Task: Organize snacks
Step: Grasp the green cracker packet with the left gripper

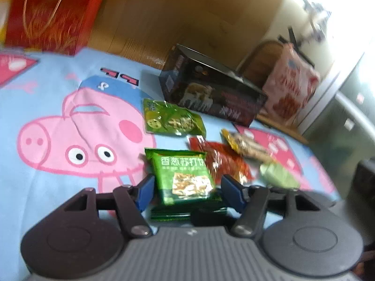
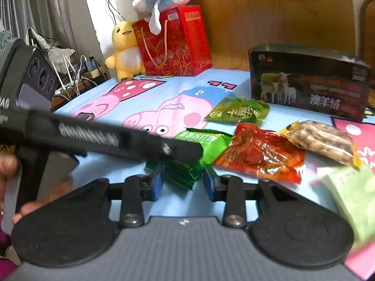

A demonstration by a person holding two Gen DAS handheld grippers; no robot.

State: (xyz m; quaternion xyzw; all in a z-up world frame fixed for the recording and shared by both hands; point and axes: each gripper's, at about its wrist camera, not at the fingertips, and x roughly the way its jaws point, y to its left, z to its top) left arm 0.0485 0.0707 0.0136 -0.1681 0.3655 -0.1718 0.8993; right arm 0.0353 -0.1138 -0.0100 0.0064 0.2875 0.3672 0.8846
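Nearest the lens in both wrist views sits the dark green stack of flat foil snack packets [image 2: 181, 174], lying on the big pale blue cartoon-pig bedsheet [image 1: 46, 89] and serving as the landmark for everything else. Behind the stack, against the wooden headboard, stands the large dark cardboard box printed with sheep [image 2: 307, 82]; far left of it rests the red gift bag with cord handles [image 2: 173, 42]. Just beyond the stack lies a crinkled red plastic snack pouch [image 2: 260, 154], then a yellow-edged clear bag of pale biscuits [image 2: 323, 140], a light green lotus-root pouch [image 2: 239, 111] and a pale green wrapper [image 2: 351, 196] to the right. On top of the stack sits a bright green cracker packet [image 1: 185, 178]. The left gripper [image 1: 187, 190] has its jaws half spread, straddling that packet without clearly pressing it. The right gripper [image 2: 182, 181] likewise brackets the stack's near edge, jaws moderately apart, contact not evident. To do this well, I judge one tool should steady the stack while the other closes squarely on the packet's sides, avoiding a collision between them.
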